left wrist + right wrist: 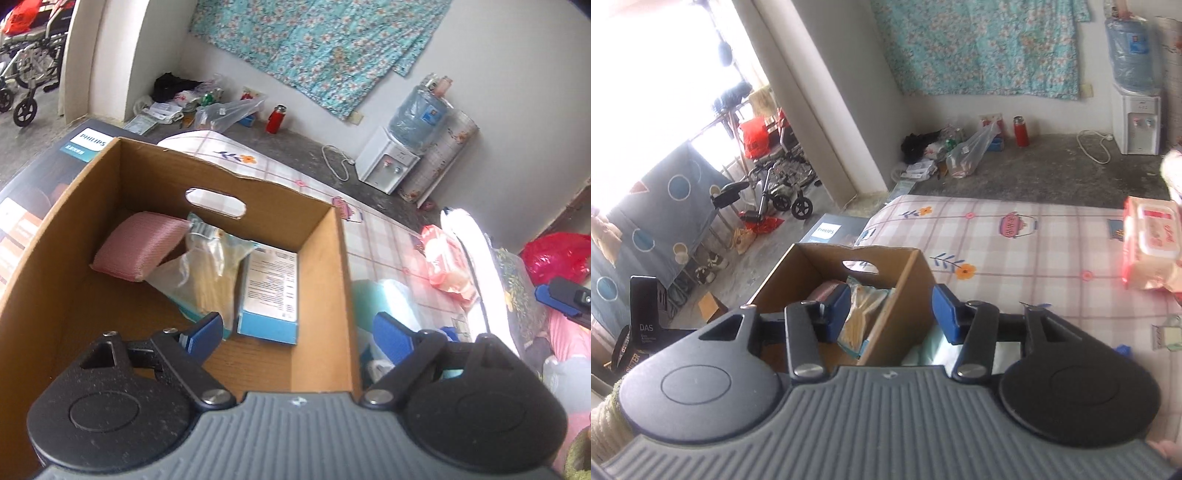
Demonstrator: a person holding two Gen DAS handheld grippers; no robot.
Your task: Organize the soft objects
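Observation:
An open cardboard box (321,258) stands on the checked tablecloth (384,240). Inside lie a pink sponge (138,245), a clear plastic bag of pale sticks (207,269) and a blue-and-white carton (271,295). My left gripper (299,339) is open and empty, straddling the box's right wall. My right gripper (892,314) is open and empty above the same box (905,295). A red-and-white pack of wipes (1152,247) lies on the cloth (1015,258) at the right; it also shows in the left wrist view (448,266). A pale green soft pack (373,299) lies beside the box.
A dark Philips box (44,173) lies left of the cardboard box. A water dispenser (391,162), a red flask (275,118) and bags of clutter (221,110) stand on the floor by the wall. A wheelchair (783,184) stands at the left. A red plastic bag (557,258) is at the right.

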